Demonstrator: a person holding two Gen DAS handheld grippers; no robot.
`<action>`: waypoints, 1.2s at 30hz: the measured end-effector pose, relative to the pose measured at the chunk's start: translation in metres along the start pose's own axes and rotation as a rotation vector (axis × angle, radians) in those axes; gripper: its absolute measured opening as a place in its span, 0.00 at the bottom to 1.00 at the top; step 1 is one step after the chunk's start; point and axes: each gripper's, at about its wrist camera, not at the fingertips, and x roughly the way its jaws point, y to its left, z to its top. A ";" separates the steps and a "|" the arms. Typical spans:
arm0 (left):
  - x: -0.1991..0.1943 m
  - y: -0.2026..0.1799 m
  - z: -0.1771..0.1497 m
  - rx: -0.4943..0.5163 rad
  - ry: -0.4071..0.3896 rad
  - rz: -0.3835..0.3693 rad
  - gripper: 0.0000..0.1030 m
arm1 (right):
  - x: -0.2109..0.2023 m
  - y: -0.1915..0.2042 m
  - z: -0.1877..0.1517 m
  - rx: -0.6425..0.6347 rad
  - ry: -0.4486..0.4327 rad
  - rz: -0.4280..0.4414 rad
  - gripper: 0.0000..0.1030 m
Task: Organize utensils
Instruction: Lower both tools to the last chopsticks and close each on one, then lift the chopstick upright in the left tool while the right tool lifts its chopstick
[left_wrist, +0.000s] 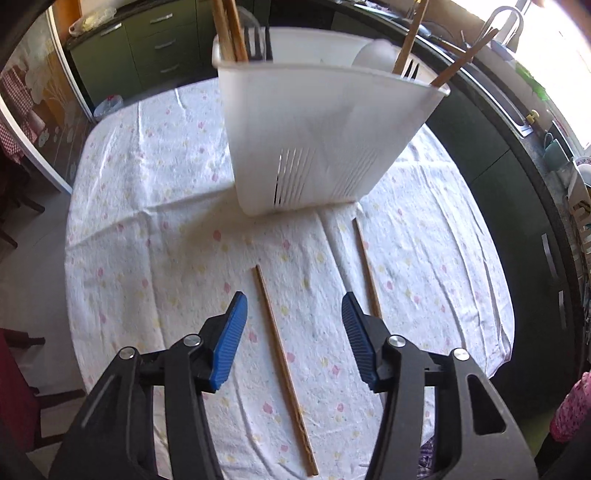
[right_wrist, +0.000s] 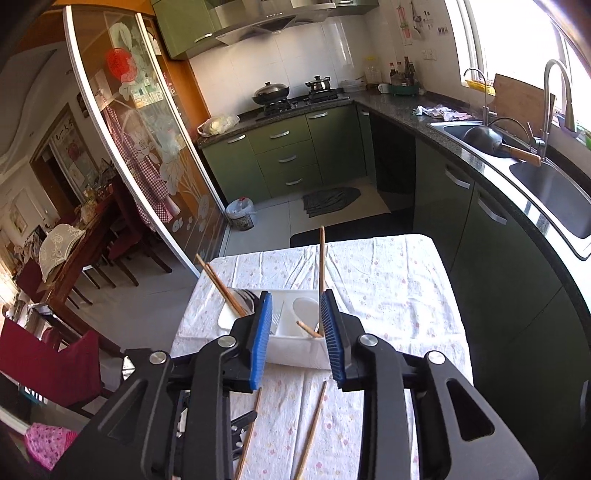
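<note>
the left claw (left_wrist: 293, 314) hangs spread wide above the worktop (left_wrist: 155, 206), a table under a white cloth with small pink and yellow flowers, and nothing sits between its blue ribbed pads. a thin brown wooden chopstick (left_wrist: 283, 369) lies flat on the cloth under the gap, running away from the camera toward the white plastic utensil caddy (left_wrist: 314, 140). a second wooden chopstick (left_wrist: 366, 267) lies just beyond the right pad, its far tip near the caddy's base but apart from it. the caddy stands upright past both sticks, slotted near its foot, with more chopsticks, a fork and a pale rounded piece rising above its rim. bare cloth spreads on both sides of the caddy out to the worktop's edges. in the right wrist view the right claw (right_wrist: 295, 308) hovers over the caddy (right_wrist: 288, 345) with its pads apart; a single upright chopstick (right_wrist: 321, 258) stands against the inner face of one pad, and whether anything grips it cannot be told. the two loose sticks (right_wrist: 312, 432) show on the cloth below, and the worktop's far edge (right_wrist: 369, 240) borders open floor before the green cabinets.
</note>
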 end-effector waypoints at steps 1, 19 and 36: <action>0.010 0.001 -0.002 -0.020 0.027 0.004 0.42 | -0.002 0.001 -0.008 -0.010 0.019 0.005 0.28; 0.067 -0.005 -0.016 -0.046 0.211 0.143 0.09 | 0.082 -0.021 -0.112 0.006 0.483 0.012 0.28; 0.023 -0.017 -0.021 0.006 0.093 0.098 0.05 | 0.198 -0.027 -0.151 0.086 0.763 -0.101 0.22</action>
